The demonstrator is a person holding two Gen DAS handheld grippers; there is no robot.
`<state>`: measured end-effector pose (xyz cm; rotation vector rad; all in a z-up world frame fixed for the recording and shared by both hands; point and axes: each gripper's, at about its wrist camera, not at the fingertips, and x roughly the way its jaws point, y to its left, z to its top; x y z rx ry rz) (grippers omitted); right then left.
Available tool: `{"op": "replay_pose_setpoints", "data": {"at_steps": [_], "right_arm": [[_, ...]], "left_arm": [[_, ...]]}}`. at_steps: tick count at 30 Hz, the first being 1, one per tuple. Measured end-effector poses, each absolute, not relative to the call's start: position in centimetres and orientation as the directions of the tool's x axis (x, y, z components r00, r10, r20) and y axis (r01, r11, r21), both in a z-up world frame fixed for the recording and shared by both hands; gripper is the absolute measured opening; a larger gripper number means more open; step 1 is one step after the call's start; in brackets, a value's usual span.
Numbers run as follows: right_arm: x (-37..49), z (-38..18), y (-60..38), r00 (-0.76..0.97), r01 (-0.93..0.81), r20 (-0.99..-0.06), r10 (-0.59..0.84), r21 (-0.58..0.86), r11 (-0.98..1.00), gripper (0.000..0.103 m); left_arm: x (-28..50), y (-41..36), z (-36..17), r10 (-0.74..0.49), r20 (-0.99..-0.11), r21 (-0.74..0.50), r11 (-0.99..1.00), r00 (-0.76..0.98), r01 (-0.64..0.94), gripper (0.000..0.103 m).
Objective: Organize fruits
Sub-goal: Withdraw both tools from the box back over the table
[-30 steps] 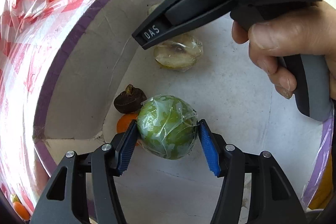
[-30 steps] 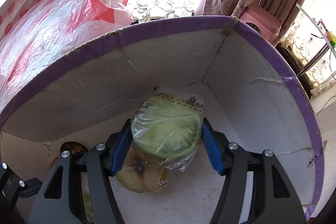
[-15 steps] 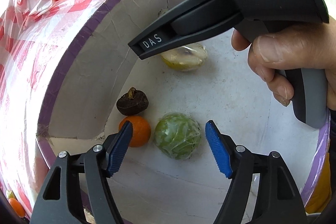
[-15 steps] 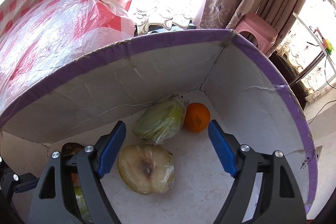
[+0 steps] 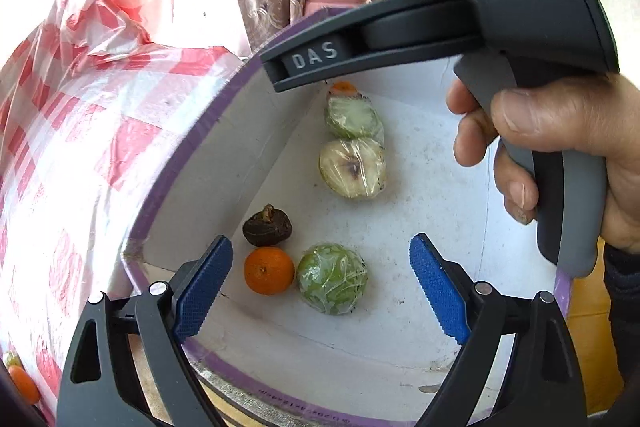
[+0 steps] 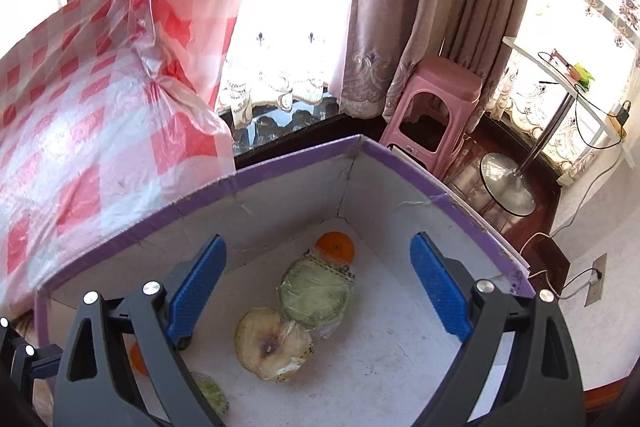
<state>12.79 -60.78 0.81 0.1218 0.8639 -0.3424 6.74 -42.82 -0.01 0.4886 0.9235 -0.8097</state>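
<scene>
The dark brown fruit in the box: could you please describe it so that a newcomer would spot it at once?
Look inside the white box with the purple rim. Near its left wall, just beyond the orange, sits the dark brown fruit. It is the only dark, unwrapped piece with a stubby stem on top; the green fruit nearby is wrapped in plastic film.

Both grippers have black frames, silver screws and ribbed blue pads (image 5: 204, 287). The right gripper (image 6: 318, 287) body is marked "DAS". Right hand (image 5: 560, 155) bare-skinned, dark sleeve.

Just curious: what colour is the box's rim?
Purple, around the box's rim; the right wrist view shows it best.
</scene>
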Motion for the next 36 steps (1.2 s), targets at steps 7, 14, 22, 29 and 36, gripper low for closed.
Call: {"op": "replay_pose_setpoints", "data": {"at_steps": [7, 14, 22, 29, 36], "right_arm": [[11.1, 5.1, -58.3, 0.699, 0.344, -0.68, -0.219, 0.052, 0.937, 0.094], [10.9, 7.2, -53.8, 0.751, 0.285, -0.643, -0.151, 0.108, 0.953, 0.094], [12.4, 6.9, -46.4, 0.749, 0.131, -0.662, -0.027, 0.108, 0.986, 0.094], [13.4, 6.2, -39.9, 0.735, 0.008, -0.673, 0.08, 0.126, 0.992, 0.094], [14.0, 6.1, -32.9, 0.723, -0.142, -0.669, 0.172, 0.1, 0.985, 0.094]], "left_arm": [[8.1, -37.9, 3.8, -0.445, -0.771, -0.006, 0.72, 0.456, 0.694, 0.088], [9.8, -31.5, 5.1, -0.396, -0.716, -0.03, 0.84, 0.575, 0.542, 0.088], [10.3, -23.6, 6.6, -0.323, -0.684, -0.055, 0.917, 0.654, 0.394, 0.088], [10.4, -17.5, 7.0, -0.277, -0.663, -0.1, 0.953, 0.695, 0.285, 0.088], [10.6, -10.3, 7.4, -0.176, -0.646, -0.126, 0.984, 0.743, 0.125, 0.088]]}}
